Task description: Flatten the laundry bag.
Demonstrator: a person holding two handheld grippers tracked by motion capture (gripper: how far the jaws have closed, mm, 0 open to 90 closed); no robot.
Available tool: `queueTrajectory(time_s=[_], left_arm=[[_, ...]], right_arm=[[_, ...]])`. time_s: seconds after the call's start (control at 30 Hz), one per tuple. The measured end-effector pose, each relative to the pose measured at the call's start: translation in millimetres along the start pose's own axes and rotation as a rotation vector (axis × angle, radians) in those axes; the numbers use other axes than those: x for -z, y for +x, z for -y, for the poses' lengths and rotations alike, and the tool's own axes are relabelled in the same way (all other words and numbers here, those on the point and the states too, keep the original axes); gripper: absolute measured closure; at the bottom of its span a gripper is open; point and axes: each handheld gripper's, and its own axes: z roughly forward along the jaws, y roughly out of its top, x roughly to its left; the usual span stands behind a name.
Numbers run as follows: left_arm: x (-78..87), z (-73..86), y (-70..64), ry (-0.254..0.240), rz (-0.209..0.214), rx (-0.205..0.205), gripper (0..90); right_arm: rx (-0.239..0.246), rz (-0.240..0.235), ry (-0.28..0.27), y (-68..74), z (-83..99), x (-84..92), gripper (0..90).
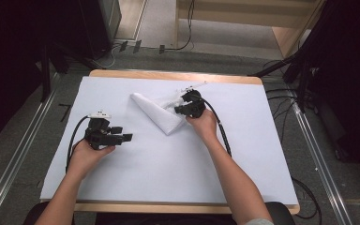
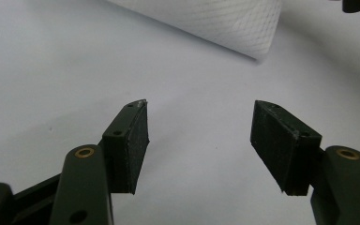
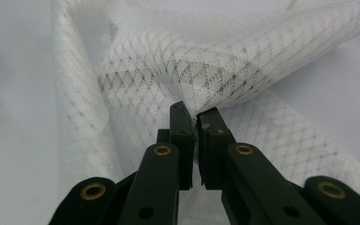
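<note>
A white mesh cloth [image 1: 157, 111] lies folded into a pointed shape at the middle of the white table cover [image 1: 168, 159]. My right gripper [image 1: 179, 108] is at the cloth's right side, and in the right gripper view it [image 3: 196, 115] is shut on a raised fold of the mesh cloth [image 3: 225, 70]. My left gripper [image 1: 124, 133] hovers over the cover to the left of the cloth's point, jaws wide apart. In the left gripper view it [image 2: 199, 126] is open with nothing between its pads, and the cloth's edge [image 2: 225, 23] lies ahead.
The table's wooden edge [image 1: 168, 75] shows at the far side. Black stands and cables [image 1: 304, 79] crowd the floor at the right, and metal rails [image 1: 9, 168] run along both sides of the table.
</note>
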Motion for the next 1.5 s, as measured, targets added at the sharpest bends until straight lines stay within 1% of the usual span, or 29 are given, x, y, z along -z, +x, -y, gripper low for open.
queueTrajectory(time_s=[0.03,0.17,0.4,0.43,0.47,0.53,0.67,0.8,0.87,0.9,0.93,1.07,1.13,1.2,1.23,1.37,1.4,1.5], left_arm=[[0.2,0.1,0.2,-0.001,0.002,0.006,37.9],[1.3,0.0,1.5,-0.004,-0.002,0.003,37.9],[6.1,0.4,6.1,-0.019,-0.007,0.019,37.9],[7.4,0.3,7.4,-0.015,-0.009,0.014,37.9],[7.9,0.6,8.0,-0.022,-0.010,0.023,37.8],[9.5,0.8,10.0,-0.027,-0.012,0.027,37.8],[12.2,1.1,13.3,-0.033,-0.015,0.033,37.8],[14.1,1.4,15.9,-0.041,-0.015,0.038,37.9],[15.1,1.5,17.0,-0.041,-0.020,0.041,37.8],[15.1,1.5,17.0,-0.041,-0.020,0.041,37.8],[16.2,1.7,18.4,-0.043,-0.021,0.045,37.8],[18.6,2.3,21.3,-0.050,-0.024,0.052,37.8],[19.5,2.6,23.1,-0.054,-0.026,0.054,37.8],[20.2,2.7,24.6,-0.060,-0.029,0.057,37.7],[20.5,2.9,25.3,-0.062,-0.028,0.059,37.7],[21.8,3.1,27.9,-0.064,-0.031,0.062,37.4],[22.0,3.1,28.6,-0.064,-0.034,0.061,37.4],[22.6,2.8,30.2,-0.066,-0.032,0.062,37.3]], right_arm=[[0.011,0.000,-0.004,2.8,-1.6,2.5,87.9],[0.048,-0.012,-0.022,16.0,-6.7,11.8,87.6],[0.085,-0.078,-0.043,38.3,-11.4,17.3,87.0],[0.088,-0.086,-0.045,41.7,-11.6,17.3,86.8],[0.091,-0.096,-0.047,45.1,-11.7,17.1,86.8],[0.104,-0.111,-0.053,51.9,-11.9,15.9,86.8],[0.130,-0.133,-0.042,66.0,-11.0,12.2,87.0],[0.142,-0.156,-0.033,78.3,-8.4,7.7,86.9],[0.157,-0.166,-0.033,84.2,-6.7,5.2,86.8],[0.157,-0.166,-0.033,84.2,-6.7,5.2,86.8],[0.170,-0.175,-0.030,90.0,-4.6,2.1,86.5],[0.172,-0.198,-0.009,98.3,-0.7,-3.4,85.3],[0.184,-0.210,0.002,103.5,1.9,-5.9,85.1],[0.194,-0.217,0.001,109.2,5.5,-8.0,85.1],[0.205,-0.218,-0.001,111.4,7.3,-9.9,84.4],[0.208,-0.231,0.024,118.9,13.5,-16.1,79.5],[0.216,-0.234,0.021,120.0,14.6,-16.4,77.4],[0.216,-0.249,0.011,124.6,17.1,-13.1,69.9]])
